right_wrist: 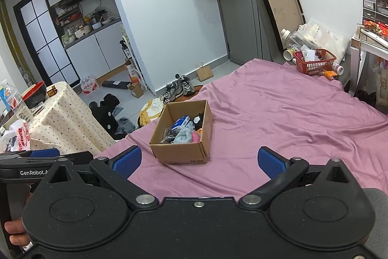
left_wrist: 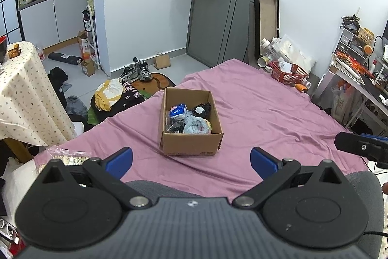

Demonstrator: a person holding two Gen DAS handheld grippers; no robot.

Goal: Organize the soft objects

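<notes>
With the box (left_wrist: 190, 121) mid-bed and already holding soft things, both grippers—left (left_wrist: 191, 162), right (right_wrist: 198, 160)—hover near it, fingers wide and empty; best approach from above, slowly.

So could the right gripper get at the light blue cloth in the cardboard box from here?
Probably yes: the right gripper is open and empty, the cardboard box is open-topped, the light blue cloth lies on top, and only bare pink sheet lies between.

Mauve-pink sheet (left_wrist: 266, 118) on bed; plain brown cardboard box (left_wrist: 191, 145) holding blue-white tissue pack (left_wrist: 178, 111) and pale blue cloth (left_wrist: 195, 126); red basket (left_wrist: 287, 74); cream tablecloth (left_wrist: 21, 98) with small brown dots.
</notes>
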